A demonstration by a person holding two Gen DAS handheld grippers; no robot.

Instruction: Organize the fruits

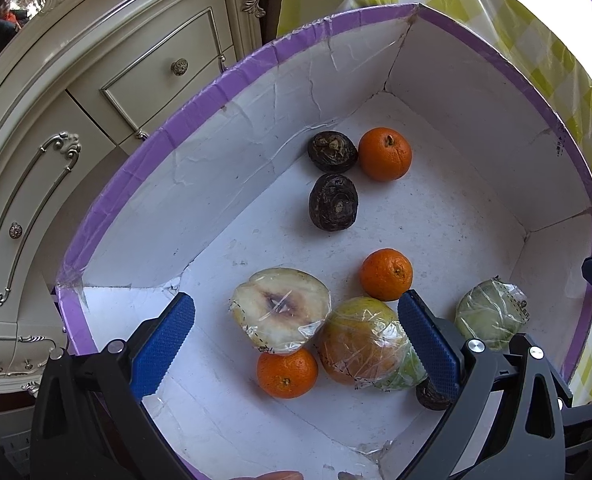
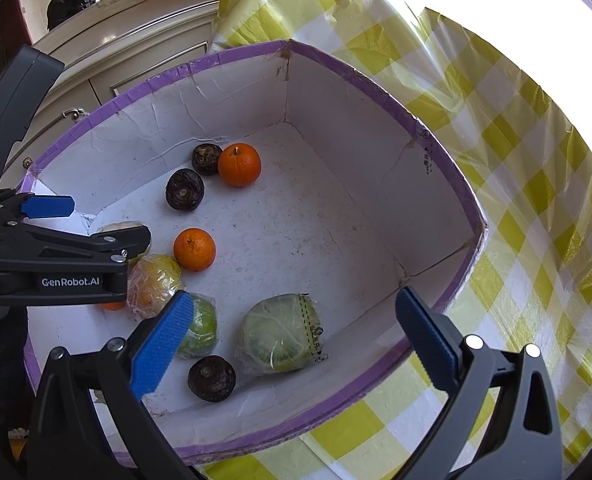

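1. Blue-padded, the left hand-held gripper (image 1: 296, 340) hangs released over the near end of the box (image 1: 184, 128), its jaws spread around a wrapped cut fruit (image 1: 280, 314) and a wrapped orange-yellow fruit (image 1: 359, 340).
2. Equally released and holding nothing, the right hand-held gripper (image 2: 292, 336) frames a wrapped green fruit (image 2: 280, 334).
3. All fruit lies loose in the box on the bench (image 2: 535, 160): tangerines (image 1: 384, 154), dark round ones (image 1: 333, 202), wrapped pieces (no grouping shows).
4. Sorting could be under way or ending; I cannot tell.
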